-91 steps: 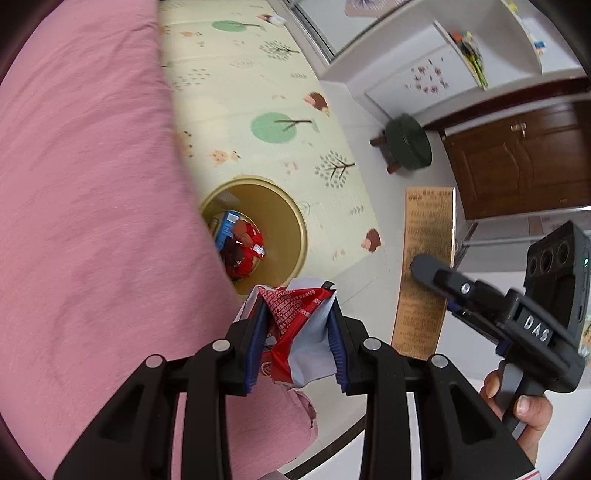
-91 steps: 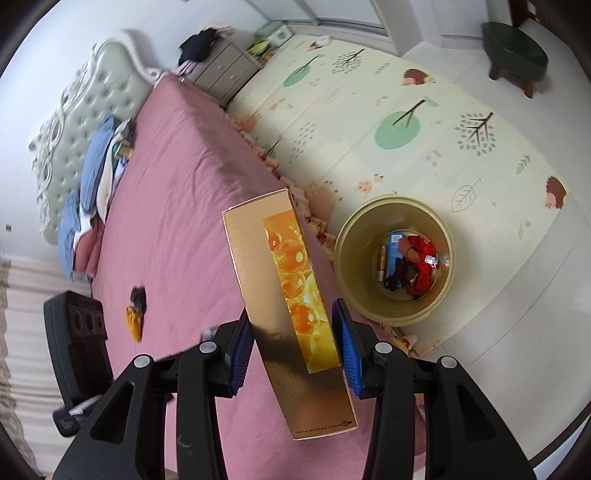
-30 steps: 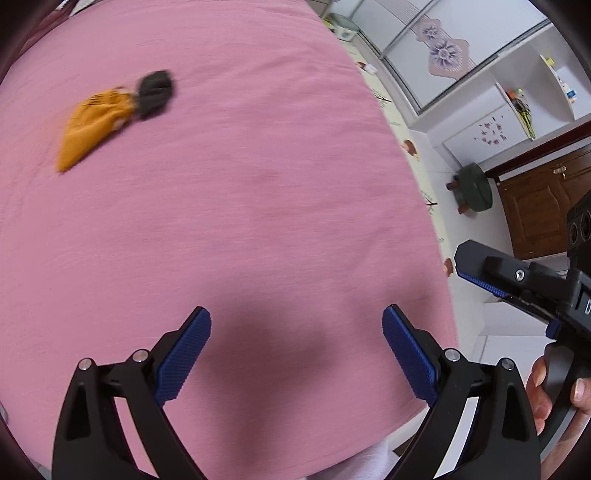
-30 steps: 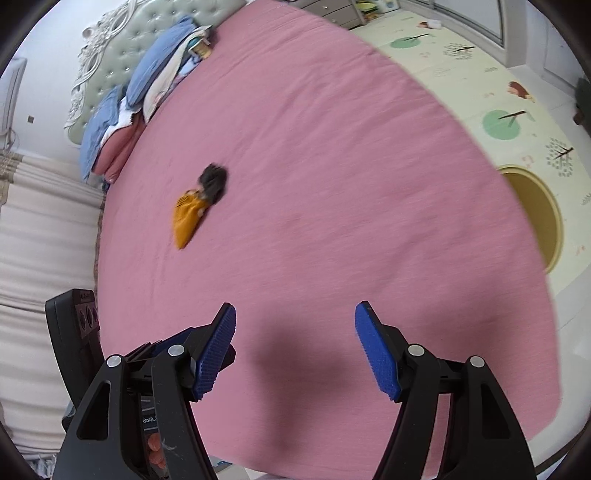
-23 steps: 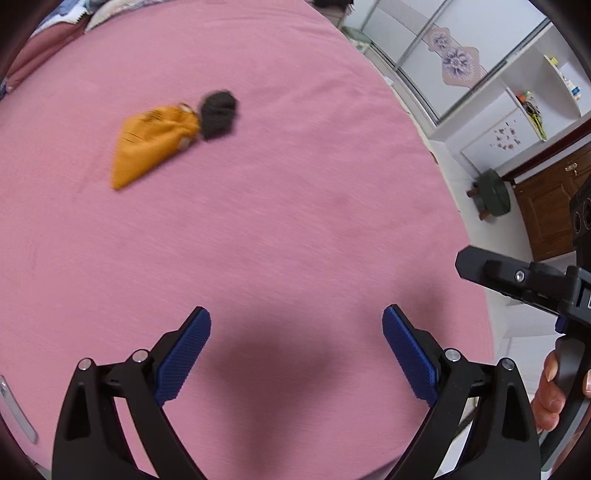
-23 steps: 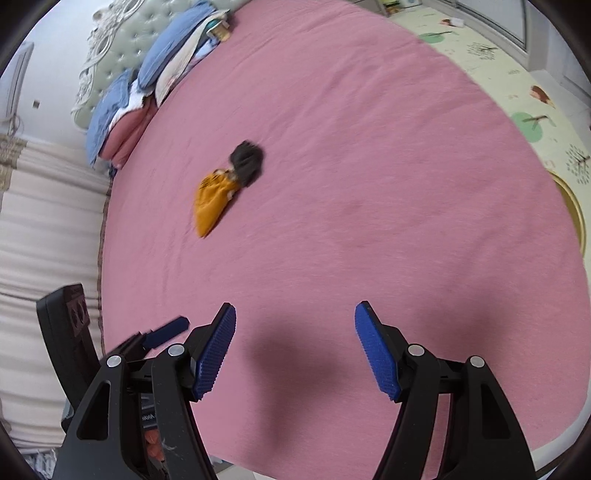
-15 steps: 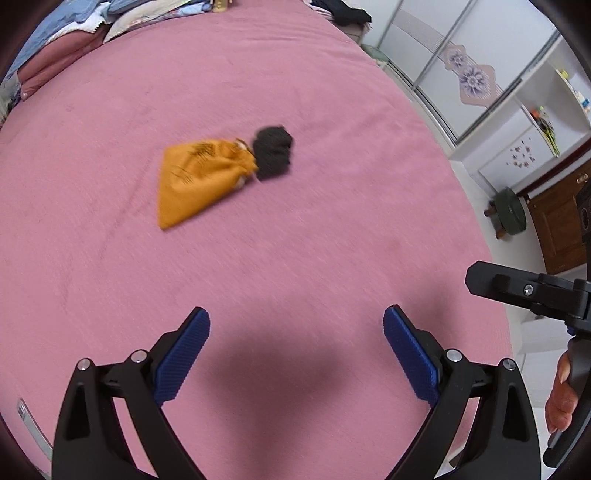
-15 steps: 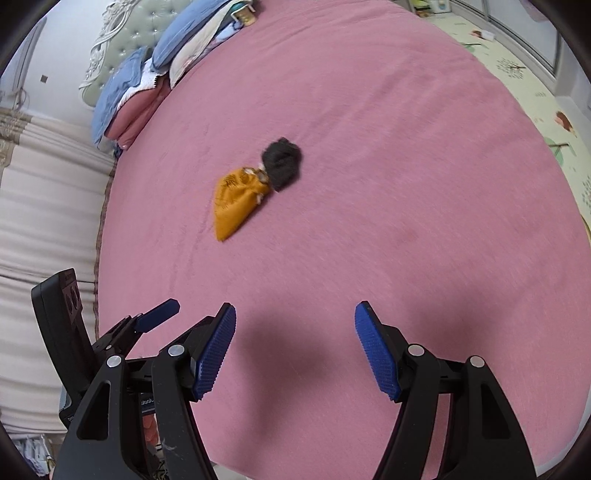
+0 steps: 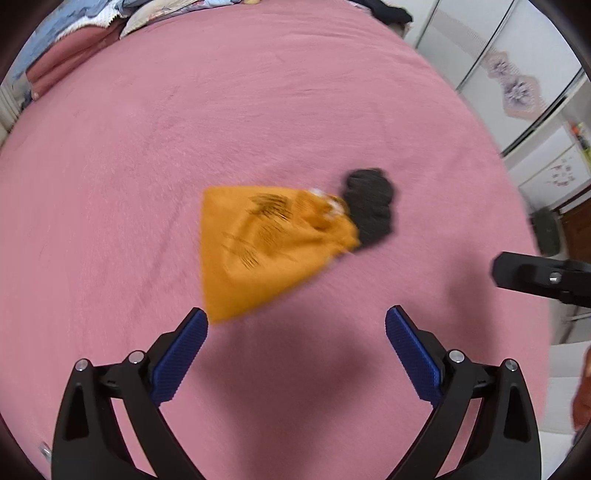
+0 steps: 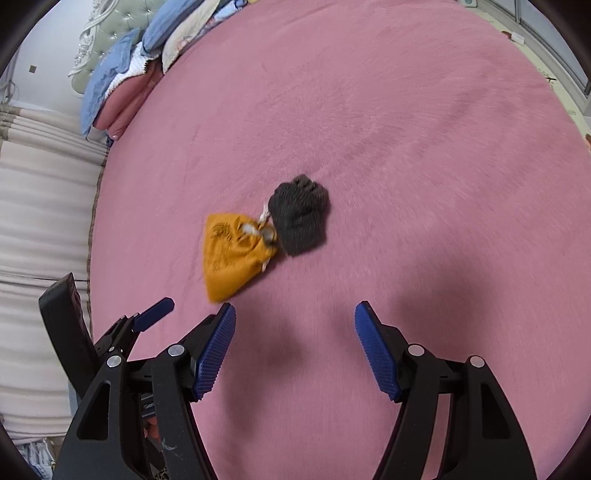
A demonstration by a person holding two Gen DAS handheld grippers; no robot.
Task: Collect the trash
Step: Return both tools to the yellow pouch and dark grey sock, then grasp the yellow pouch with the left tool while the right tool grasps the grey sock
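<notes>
Two grippers, left (image 9: 295, 341) and right (image 10: 294, 341), had come closer to the trash | jaws spread, holding nothing | orange bag (image 9: 258, 251) touching black lump (image 9: 369, 210) on pink bed (image 9: 147, 147) | pickup looked next

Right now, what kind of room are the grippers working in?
Almost certainly a bedroom. A wide bed with a pink blanket fills both views, a tufted headboard stands at its far end with folded bedding stacked against it, and pale pleated curtains hang alongside.
</notes>
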